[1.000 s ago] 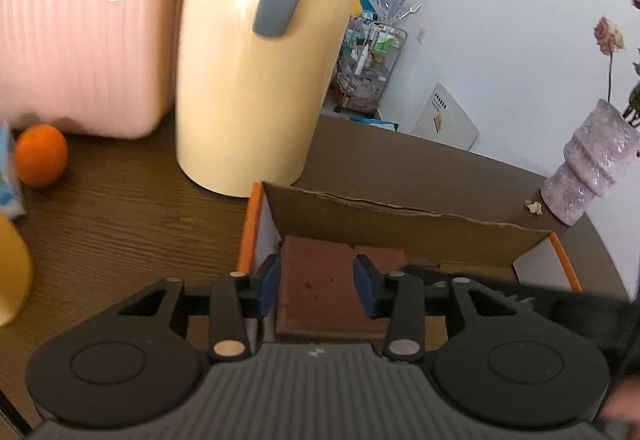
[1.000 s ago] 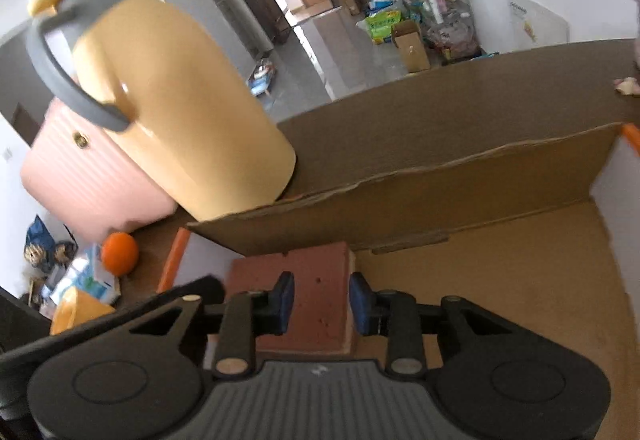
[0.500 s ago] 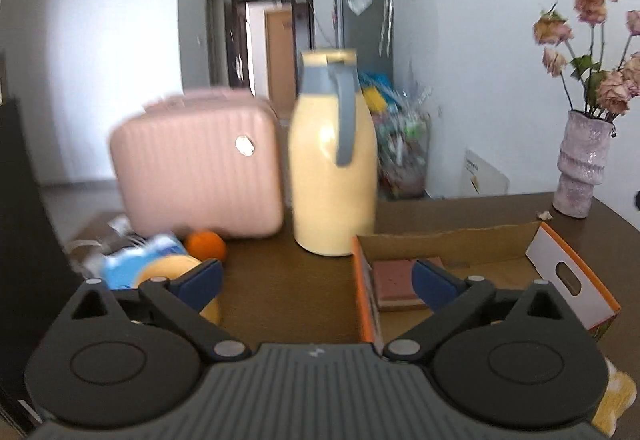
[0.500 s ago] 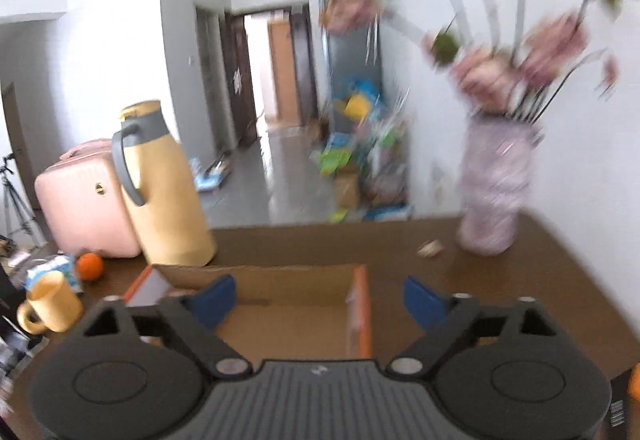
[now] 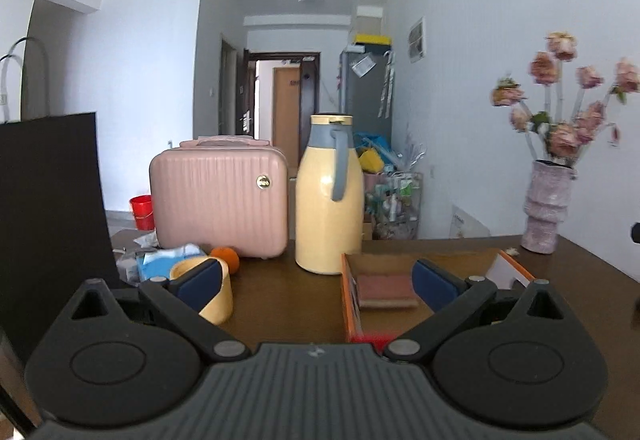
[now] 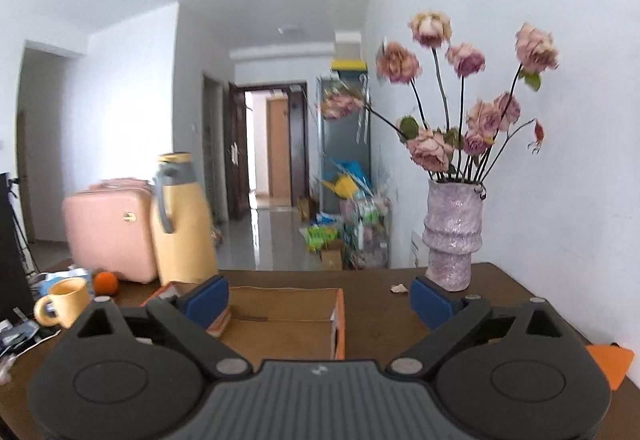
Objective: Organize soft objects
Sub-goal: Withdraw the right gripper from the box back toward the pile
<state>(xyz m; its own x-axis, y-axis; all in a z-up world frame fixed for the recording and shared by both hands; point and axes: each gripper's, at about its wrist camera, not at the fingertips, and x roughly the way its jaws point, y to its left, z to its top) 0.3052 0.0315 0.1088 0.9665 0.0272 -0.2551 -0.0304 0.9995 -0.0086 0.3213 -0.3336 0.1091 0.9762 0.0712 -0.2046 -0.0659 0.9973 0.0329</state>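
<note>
A pink case point(image 5: 219, 200) stands far left on the brown table point(image 5: 288, 304), with a yellow flask point(image 5: 329, 200) just to its right. Nearer, a yellow mug point(image 5: 218, 296) sits beside an orange point(image 5: 226, 258) and a blue packet point(image 5: 164, 264), perhaps tissues, though it is partly hidden. At the far right a mauve vase point(image 6: 452, 236) holds dried roses point(image 6: 430, 148), and a black panel point(image 5: 48, 208) rises at the left edge.

Bench point(image 5: 288, 304): dark wood, low sheen. Box point(image 5: 347, 296): raw brown cardboard, matt, orange printed outside. Pad point(image 5: 386, 290) in box: reddish, matt, spongy-looking. Jug point(image 5: 328, 200): glossy cream shell, grey plastic handle. Case point(image 5: 216, 200): ribbed pink hard plastic. Vase point(image 6: 452, 236): rough, speckled lilac. Fingers point(image 5: 196, 284): blue matt pads.
</note>
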